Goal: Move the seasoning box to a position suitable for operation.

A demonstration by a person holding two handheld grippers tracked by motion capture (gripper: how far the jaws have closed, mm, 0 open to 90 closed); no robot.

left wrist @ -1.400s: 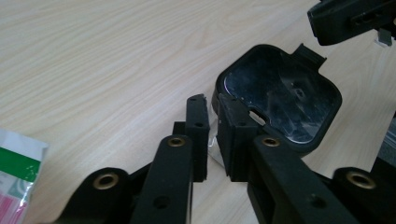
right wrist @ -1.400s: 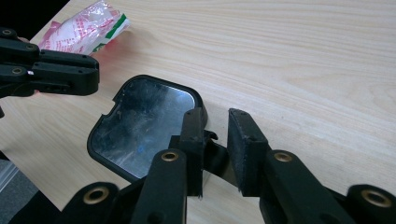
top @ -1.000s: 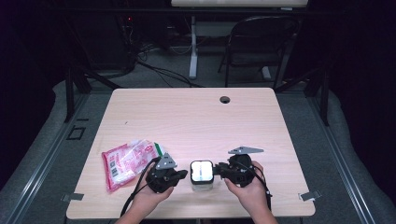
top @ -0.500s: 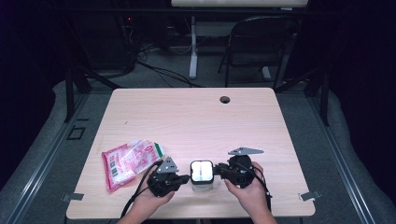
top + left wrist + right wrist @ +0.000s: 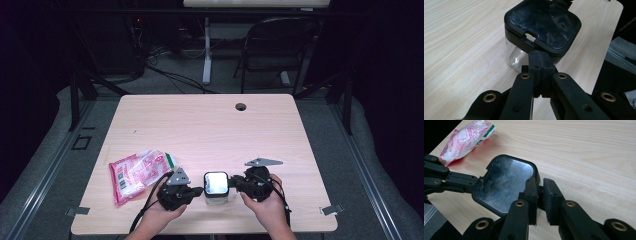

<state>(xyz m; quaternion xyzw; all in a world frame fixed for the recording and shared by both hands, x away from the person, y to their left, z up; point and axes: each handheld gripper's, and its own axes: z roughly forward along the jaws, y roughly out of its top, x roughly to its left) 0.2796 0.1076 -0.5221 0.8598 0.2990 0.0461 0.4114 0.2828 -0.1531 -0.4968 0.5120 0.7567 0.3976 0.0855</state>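
Pink snack bag [image 5: 139, 172] lies near the table's [image 5: 210, 125] left front edge, just left of the left gripper [image 5: 196, 190]. Far two-thirds of the light wood top is open; a cable hole [image 5: 241, 106] sits near the back edge. Dark room, grey floor, folding chair [image 5: 277, 45] behind the table.

Clear container with black lid [image 5: 216, 188] stands near the front edge, centre, between both grippers. Left gripper: pads pressed together with nothing between them, tips against the container's side just under the lid rim [image 5: 541, 57]. Right gripper [image 5: 237, 184]: jaws have just been closing, narrow gap left, tips at the lid's right edge [image 5: 534, 180]; can't tell if they pinch it.
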